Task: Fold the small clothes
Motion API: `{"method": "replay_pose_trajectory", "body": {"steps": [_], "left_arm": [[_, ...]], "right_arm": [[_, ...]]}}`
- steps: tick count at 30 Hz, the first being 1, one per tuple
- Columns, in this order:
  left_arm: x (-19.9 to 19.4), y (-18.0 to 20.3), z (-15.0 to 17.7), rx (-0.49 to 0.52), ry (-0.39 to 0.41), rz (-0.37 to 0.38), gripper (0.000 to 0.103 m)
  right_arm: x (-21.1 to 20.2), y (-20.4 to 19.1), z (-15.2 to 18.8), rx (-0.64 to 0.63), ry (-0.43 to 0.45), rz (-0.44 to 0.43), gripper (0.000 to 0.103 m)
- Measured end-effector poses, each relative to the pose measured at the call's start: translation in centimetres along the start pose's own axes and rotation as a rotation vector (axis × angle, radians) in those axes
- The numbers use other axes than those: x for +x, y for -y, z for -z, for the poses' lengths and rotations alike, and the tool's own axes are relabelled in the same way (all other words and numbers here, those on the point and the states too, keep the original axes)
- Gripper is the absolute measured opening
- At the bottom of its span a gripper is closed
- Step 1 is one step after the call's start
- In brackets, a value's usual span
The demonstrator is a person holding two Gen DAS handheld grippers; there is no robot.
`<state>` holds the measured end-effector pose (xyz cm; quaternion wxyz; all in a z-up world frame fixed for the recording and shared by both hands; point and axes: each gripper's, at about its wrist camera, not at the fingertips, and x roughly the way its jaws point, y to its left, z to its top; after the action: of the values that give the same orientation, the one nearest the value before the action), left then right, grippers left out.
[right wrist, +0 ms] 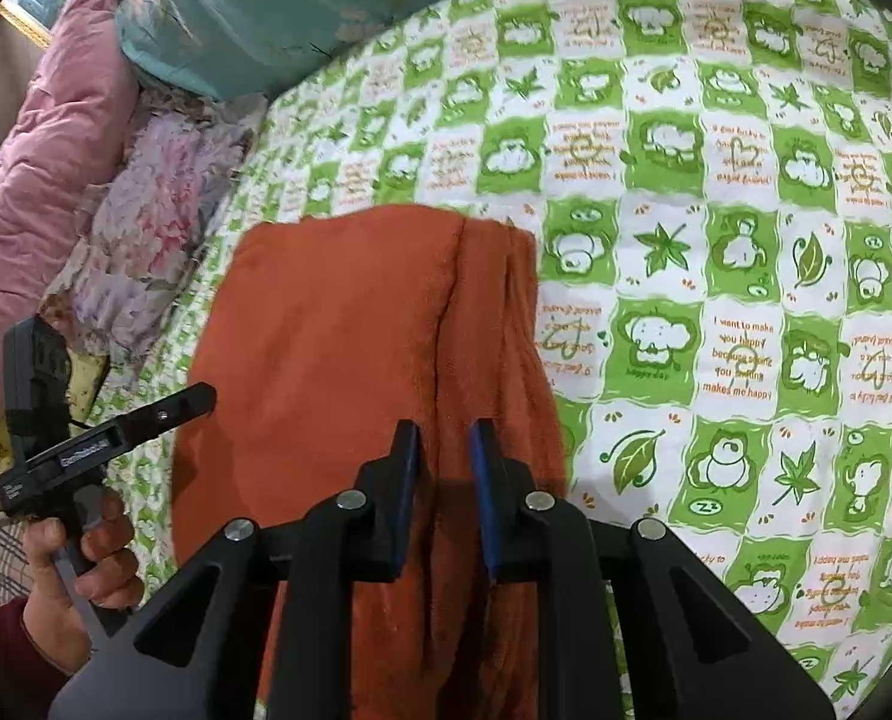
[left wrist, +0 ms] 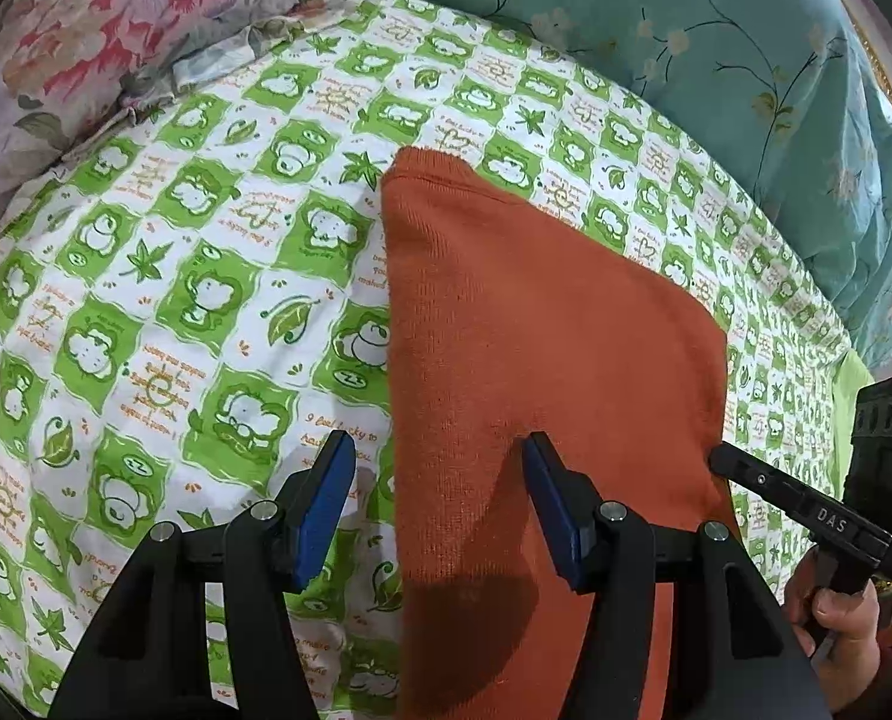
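Observation:
An orange knit garment point(left wrist: 542, 360) lies folded flat on the green and white patterned bedsheet point(left wrist: 164, 312). My left gripper point(left wrist: 440, 450) is open over the garment's left edge, one finger above the sheet and one above the cloth. In the right wrist view the garment point(right wrist: 338, 330) shows a lengthwise fold line and layered right edge. My right gripper point(right wrist: 443, 432) hovers over that fold, its jaws narrowly apart, holding nothing that I can see. Each gripper shows at the edge of the other's view: the right one point(left wrist: 716, 456) and the left one point(right wrist: 206, 399).
A floral pillow point(left wrist: 98, 60) lies at the back left, a teal floral quilt point(left wrist: 746, 60) along the back right. A pink quilt point(right wrist: 38, 168) shows at the left of the right wrist view. The sheet point(right wrist: 716, 240) stretches out to the right of the garment.

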<state>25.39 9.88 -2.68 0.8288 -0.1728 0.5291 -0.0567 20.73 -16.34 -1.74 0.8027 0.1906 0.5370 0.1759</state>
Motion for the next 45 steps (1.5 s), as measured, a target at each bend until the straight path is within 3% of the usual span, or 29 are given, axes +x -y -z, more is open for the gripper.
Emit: {"method": "replay_pose_trajectory", "body": {"steps": [6,14,15,16,17,20,21,25,29,35,40,45], "left_arm": [[0.0,-0.1,0.0,-0.009,-0.004,0.007,0.059],[0.7,0.1,-0.1,-0.003,-0.021,0.006,0.061],[0.8,0.2,-0.1,-0.001,-0.023,0.003,0.061],[0.9,0.2,-0.2,-0.001,-0.027,0.001,0.061],[0.8,0.3,-0.2,-0.001,-0.029,0.001,0.061],[0.3,1.0,-0.6,0.031,-0.01,-0.017,0.061],[0.4,1.5,-0.6,0.056,-0.004,-0.04,0.061],[2.2,2.9,-0.7,0.121,-0.039,-0.114,0.051],[3.1,3.3,-1.1,0.15,-0.029,-0.135,0.052],[3.1,2.8,-1.2,0.137,-0.041,-0.122,0.056],[-0.3,2.2,1.7,0.15,-0.027,-0.107,0.055],[-4.5,1.7,7.0,0.176,-0.001,-0.091,0.055]], "right_arm": [[-0.7,0.1,0.1,0.023,0.037,-0.003,0.029],[1.5,0.0,-0.5,0.012,-0.001,0.006,0.035],[1.5,0.1,-0.6,0.016,0.0,-0.006,0.033],[1.3,0.2,-0.9,0.02,0.004,-0.027,0.016],[0.8,0.3,-1.2,0.029,0.011,-0.066,0.012],[-3.2,0.1,-1.8,0.035,0.123,-0.223,0.011],[-4.0,0.0,-1.9,0.017,0.144,-0.234,0.011],[-1.4,2.0,-1.5,0.034,0.054,-0.14,0.01],[1.2,4.3,-1.1,0.093,0.028,-0.104,0.01],[1.4,3.9,-1.3,0.11,0.024,-0.07,0.01],[-1.9,2.6,-0.5,0.08,0.032,-0.093,0.019],[-5.8,1.5,3.4,0.029,0.035,-0.132,0.032]]}}
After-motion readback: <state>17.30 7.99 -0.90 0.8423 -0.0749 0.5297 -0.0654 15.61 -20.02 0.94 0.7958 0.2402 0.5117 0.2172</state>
